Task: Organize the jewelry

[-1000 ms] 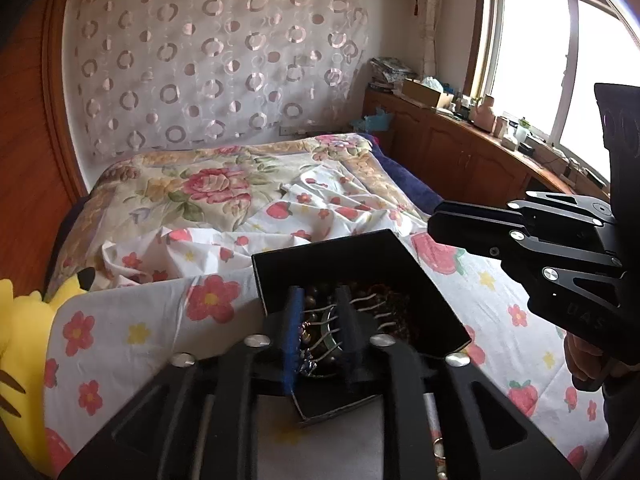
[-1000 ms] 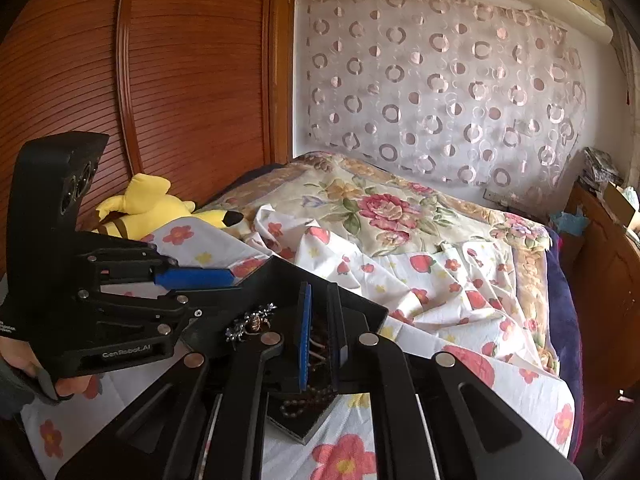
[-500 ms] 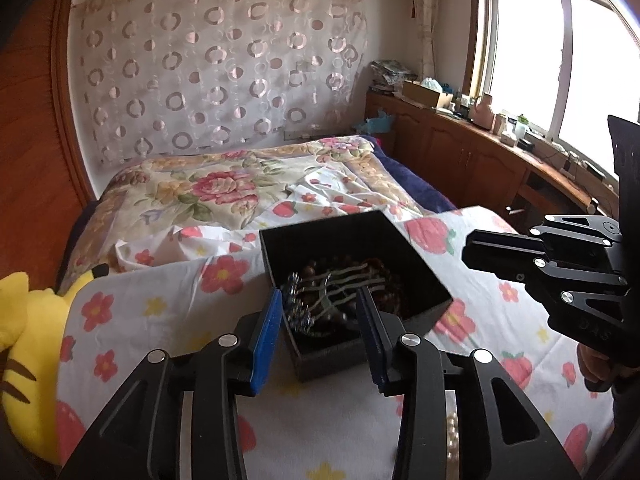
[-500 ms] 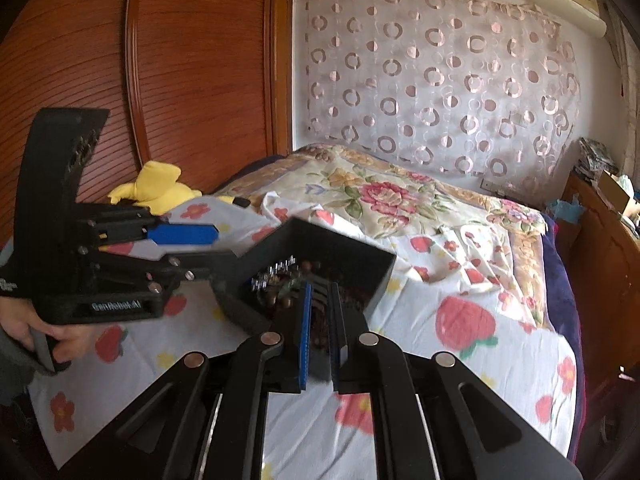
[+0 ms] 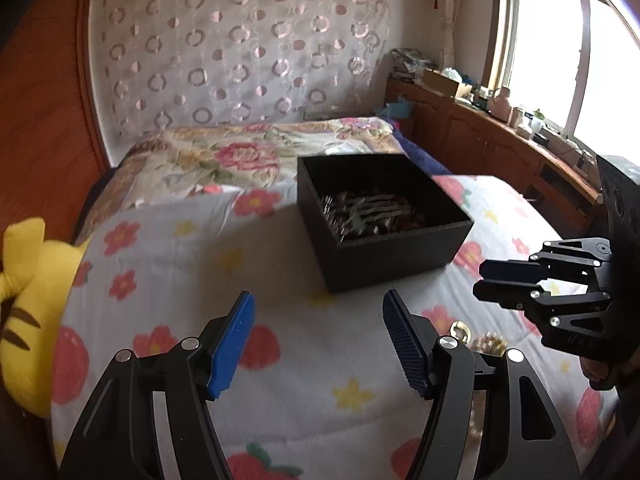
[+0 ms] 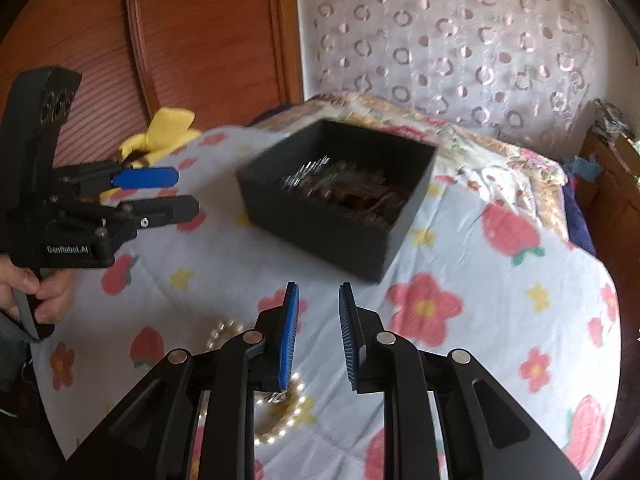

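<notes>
A black open-topped jewelry box (image 5: 380,220) is seen standing on the flower-printed bedsheet (image 5: 180,264), toward the far edge of the flat spread area of the bed, with a heap of dark beads and silvery pieces inside it. Nothing is held by either tool. The left hand-held gripper (image 5: 318,340) is shown with its jaws opening wide and only bare sheet between them; the right hand-held gripper (image 6: 316,336) is shown with its jaws opening from a narrow gap, also with nothing between them. A pearl bracelet (image 6: 276,400) is found loose on the sheet near the bed's near edge, partly hidden under the right tool's left finger. The step in hand is judged to be the reach for the next loose piece, the box having been let go. For the next move, the right jaws would need to be lowered over the pearls, closed on a few beads without snagging the sheet, and carried over the box.
</notes>
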`<action>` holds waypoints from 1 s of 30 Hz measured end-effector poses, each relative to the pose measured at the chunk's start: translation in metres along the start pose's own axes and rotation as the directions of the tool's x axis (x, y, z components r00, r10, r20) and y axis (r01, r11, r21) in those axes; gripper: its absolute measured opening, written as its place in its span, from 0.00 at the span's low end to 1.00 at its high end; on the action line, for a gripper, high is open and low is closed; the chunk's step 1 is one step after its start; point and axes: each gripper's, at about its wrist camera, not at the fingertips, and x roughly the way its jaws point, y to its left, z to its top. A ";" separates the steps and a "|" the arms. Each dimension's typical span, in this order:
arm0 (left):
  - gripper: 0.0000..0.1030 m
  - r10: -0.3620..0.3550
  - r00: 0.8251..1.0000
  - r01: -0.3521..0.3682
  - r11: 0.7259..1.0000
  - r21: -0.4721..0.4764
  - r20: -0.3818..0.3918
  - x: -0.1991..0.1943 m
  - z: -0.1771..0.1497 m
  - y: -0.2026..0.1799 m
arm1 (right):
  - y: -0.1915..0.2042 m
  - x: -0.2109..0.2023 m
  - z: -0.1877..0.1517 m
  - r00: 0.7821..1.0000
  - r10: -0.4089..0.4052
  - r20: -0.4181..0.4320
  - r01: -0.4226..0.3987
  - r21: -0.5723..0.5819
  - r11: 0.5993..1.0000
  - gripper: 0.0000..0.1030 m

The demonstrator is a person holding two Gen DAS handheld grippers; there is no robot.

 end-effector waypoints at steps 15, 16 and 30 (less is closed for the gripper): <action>0.62 -0.014 0.999 0.014 1.000 -0.004 -0.051 0.005 -0.025 0.001 | 0.015 0.024 -0.005 0.994 0.009 -0.113 -0.016 -0.058 0.998 0.21; 0.62 -0.017 0.998 0.017 1.000 -0.004 -0.052 0.005 -0.025 0.000 | 0.017 0.025 -0.005 0.993 0.001 -0.116 -0.009 -0.069 0.998 0.11; 0.62 -0.092 0.991 0.095 0.995 0.033 -0.098 0.007 -0.034 -0.033 | 0.002 -0.001 -0.011 0.999 -0.031 -0.044 0.029 -0.048 0.998 0.00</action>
